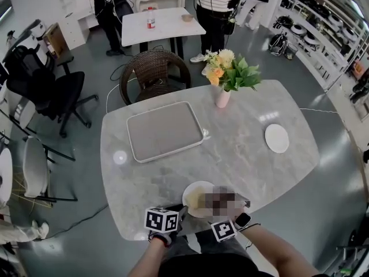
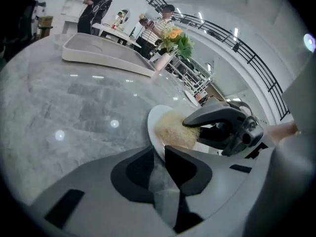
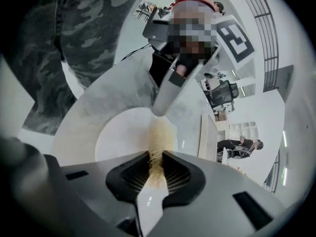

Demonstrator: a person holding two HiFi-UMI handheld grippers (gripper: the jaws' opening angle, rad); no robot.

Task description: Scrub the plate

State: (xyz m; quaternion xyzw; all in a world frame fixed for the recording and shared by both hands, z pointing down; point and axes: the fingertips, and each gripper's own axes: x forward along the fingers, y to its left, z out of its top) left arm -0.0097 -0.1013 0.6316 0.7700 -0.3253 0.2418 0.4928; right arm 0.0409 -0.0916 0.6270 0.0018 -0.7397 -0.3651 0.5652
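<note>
Left gripper (image 2: 159, 154) is clamped on the near rim of the plate (image 2: 154, 125), pinning it down at the 6 o'clock edge of the table (image 1: 242, 154). The tray (image 1: 164, 130) sits out at 10 o'clock, not involved. Over on the right, the right gripper (image 3: 157, 158) is squeezed tight on a yellowish scrubber (image 3: 160, 135), and that's pressed onto the plate's face. So I'd call this mid-scrub. Next move probably wants rubbing strokes across the whole face, with the left side holding firm so the plate doesn't skate off the edge.
</note>
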